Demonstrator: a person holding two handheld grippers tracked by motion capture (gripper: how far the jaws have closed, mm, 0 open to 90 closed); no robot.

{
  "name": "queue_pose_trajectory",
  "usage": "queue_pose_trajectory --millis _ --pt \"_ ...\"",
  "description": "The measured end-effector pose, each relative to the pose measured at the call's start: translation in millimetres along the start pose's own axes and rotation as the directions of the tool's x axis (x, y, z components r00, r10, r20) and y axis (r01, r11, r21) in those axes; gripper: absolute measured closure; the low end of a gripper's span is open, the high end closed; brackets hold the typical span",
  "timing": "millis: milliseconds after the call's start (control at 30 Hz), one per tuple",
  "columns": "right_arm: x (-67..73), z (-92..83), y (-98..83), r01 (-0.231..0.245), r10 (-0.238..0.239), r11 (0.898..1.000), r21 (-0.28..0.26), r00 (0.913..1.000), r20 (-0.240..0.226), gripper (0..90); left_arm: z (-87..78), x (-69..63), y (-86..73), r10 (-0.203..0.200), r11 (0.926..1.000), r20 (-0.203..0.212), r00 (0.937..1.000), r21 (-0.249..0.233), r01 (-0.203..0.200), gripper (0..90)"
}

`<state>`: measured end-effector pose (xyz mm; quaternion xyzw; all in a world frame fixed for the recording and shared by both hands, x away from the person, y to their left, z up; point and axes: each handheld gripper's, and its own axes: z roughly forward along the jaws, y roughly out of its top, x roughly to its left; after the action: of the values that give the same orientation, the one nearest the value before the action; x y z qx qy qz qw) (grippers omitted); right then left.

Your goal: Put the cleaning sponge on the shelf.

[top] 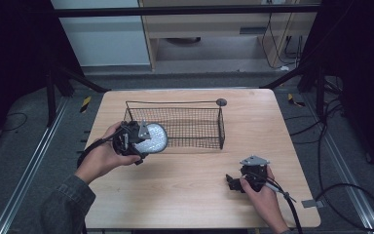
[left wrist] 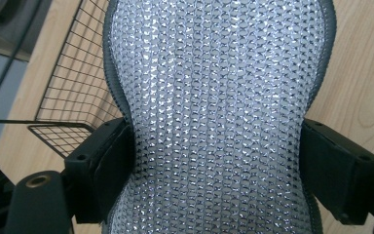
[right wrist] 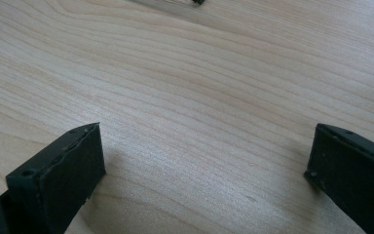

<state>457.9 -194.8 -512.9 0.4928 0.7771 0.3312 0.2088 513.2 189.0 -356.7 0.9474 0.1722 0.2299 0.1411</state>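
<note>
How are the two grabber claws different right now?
The left gripper is squeezed shut on the shiny silver pad, pinching it in; the right gripper is open and holds nothing. The left is beside the wire basket; the right is low over bare table. Both have black jaws.

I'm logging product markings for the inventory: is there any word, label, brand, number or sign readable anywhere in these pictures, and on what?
None: no readable text on the silver mesh pad, the wire basket, the table, the left gripper or the right gripper.
</note>
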Motion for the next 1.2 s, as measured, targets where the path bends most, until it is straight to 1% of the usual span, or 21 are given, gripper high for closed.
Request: queue_pose_trajectory --millis 67,133,167,200,267,333,400,433,467,533,567,700,800,1033,1100,1200 --pt "-0.3 0.4 -0.2 0.006 -0.006 1.0 -0.002 1.0 0.003 0.4 -1.5 3.4 2.2 0.004 1.0 -0.006 1.0 0.002 -0.004 16.4" --pt "-0.6 0.5 -0.2 0.01 -0.01 1.0 -0.002 0.9999 0.004 0.4 -2.1 9.1 5.3 0.015 0.9997 -0.019 0.9997 0.018 -0.014 16.5" --pt "-0.6 0.5 -0.2 0.01 -0.01 1.0 -0.002 0.9999 0.004 0.4 -2.2 11.2 6.2 0.013 0.9997 -0.021 0.9997 0.022 -0.013 16.5" --pt "-0.3 0.1 0.0 0.005 -0.005 1.0 0.0 1.0 0.001 0.4 -2.1 13.7 7.1 0.021 0.9995 -0.022 0.9995 0.022 -0.02 16.5" --pt "-0.6 0.5 -0.2 0.011 -0.011 1.0 -0.002 0.9999 0.004 0.4 -2.0 15.6 7.9 0.021 0.9995 -0.028 0.9994 0.024 -0.021 16.5" --pt "-0.6 0.4 -0.1 0.01 -0.01 1.0 -0.001 0.9999 0.002 0.4 -1.5 21.7 9.3 0.02 0.9993 -0.038 0.9991 0.031 -0.019 16.4" --pt "-0.7 0.5 -0.1 0.011 -0.011 1.0 -0.001 0.9999 0.001 0.4 -0.5 25.6 9.5 0.012 0.9995 -0.035 0.9993 0.029 -0.011 16.4" --pt "-0.8 0.6 0.0 0.011 -0.011 1.0 -0.001 0.9999 0.001 0.3 0.3 27.5 9.6 0.011 0.9996 -0.041 0.9991 0.026 -0.01 16.4" --pt "-0.8 0.6 0.0 0.011 -0.011 1.0 -0.001 0.9999 0.001 0.3 0.3 27.5 9.6 0.011 0.9996 -0.041 0.9991 0.026 -0.01 16.4" --pt "-0.8 0.7 0.1 0.011 -0.011 1.0 -0.001 0.9999 0.0 0.4 4.1 31.6 10.5 0.016 0.9994 -0.036 0.9992 0.03 -0.015 16.3" --pt "-0.9 0.7 0.1 0.011 -0.011 1.0 -0.001 0.9999 0.0 0.4 5.4 33.0 10.8 0.019 0.9995 -0.04 0.999 0.028 -0.017 16.4" --pt "-0.6 0.7 0.1 0.008 -0.008 1.0 -0.001 1.0 0.0 0.4 8.4 37.3 11.6 0.013 0.9996 -0.042 0.999 0.027 -0.012 16.4" --pt "-0.8 0.7 0.1 0.01 -0.01 1.0 -0.002 0.9999 0.0 0.4 10.5 40.6 14.1 0.028 0.999 -0.053 0.9982 0.037 -0.026 16.4" --pt "-0.8 0.7 0.2 0.011 -0.011 1.0 -0.002 0.9999 -0.001 0.4 14.4 47.4 21.7 0.041 0.9983 -0.055 0.9976 0.044 -0.039 16.4" --pt "-0.9 0.8 0.2 0.012 -0.012 1.0 -0.002 0.9999 0.0 0.4 15.0 49.0 24.3 0.052 0.9975 -0.06 0.9968 0.05 -0.049 16.3" --pt "-0.9 0.8 0.2 0.012 -0.012 1.0 -0.002 0.9999 -0.001 0.4 14.9 52.4 26.8 0.053 0.9976 -0.063 0.9966 0.048 -0.05 16.3"
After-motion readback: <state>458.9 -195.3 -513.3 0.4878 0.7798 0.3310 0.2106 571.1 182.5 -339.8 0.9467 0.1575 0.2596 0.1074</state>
